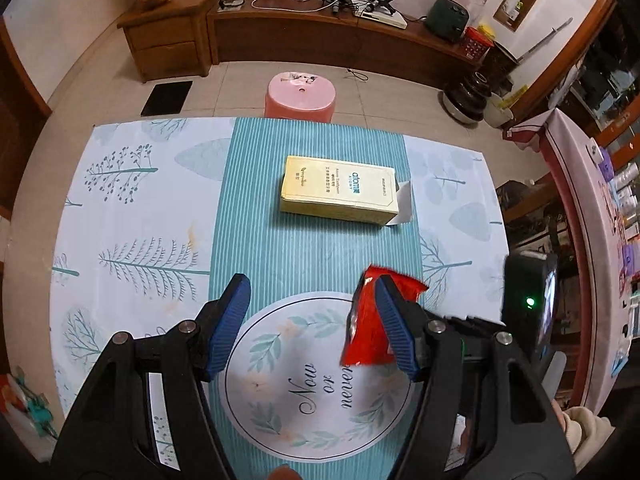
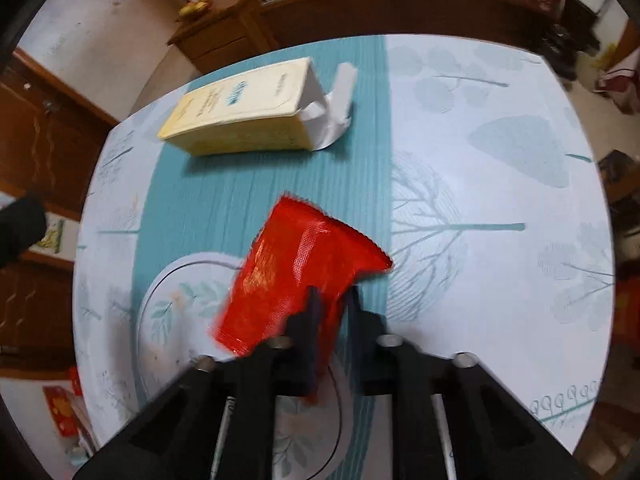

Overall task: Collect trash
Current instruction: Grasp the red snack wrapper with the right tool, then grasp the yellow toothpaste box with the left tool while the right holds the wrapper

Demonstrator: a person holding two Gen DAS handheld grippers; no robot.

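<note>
A crumpled red foil wrapper (image 2: pixel 296 264) lies over the teal strip of the table, and my right gripper (image 2: pixel 333 294) is shut on its near edge. In the left wrist view the same red wrapper (image 1: pixel 366 332) shows just behind the right blue pad (image 1: pixel 394 332) of my left gripper (image 1: pixel 312 284), which stands open above the round "Now or never" print with nothing between its fingers. A pale yellow carton (image 1: pixel 340 190) lies flat farther back on the teal strip; the carton (image 2: pixel 244 108) has a white end flap (image 2: pixel 338 96) hanging open.
The table (image 1: pixel 132 208) wears a white tree-print cloth. Its far edge is close behind the carton, with a pink stool (image 1: pixel 300 94) on the floor beyond. A wooden cabinet (image 1: pixel 168 36) and a long low shelf line the back wall. The right gripper's black body (image 1: pixel 528 304) is close on the right.
</note>
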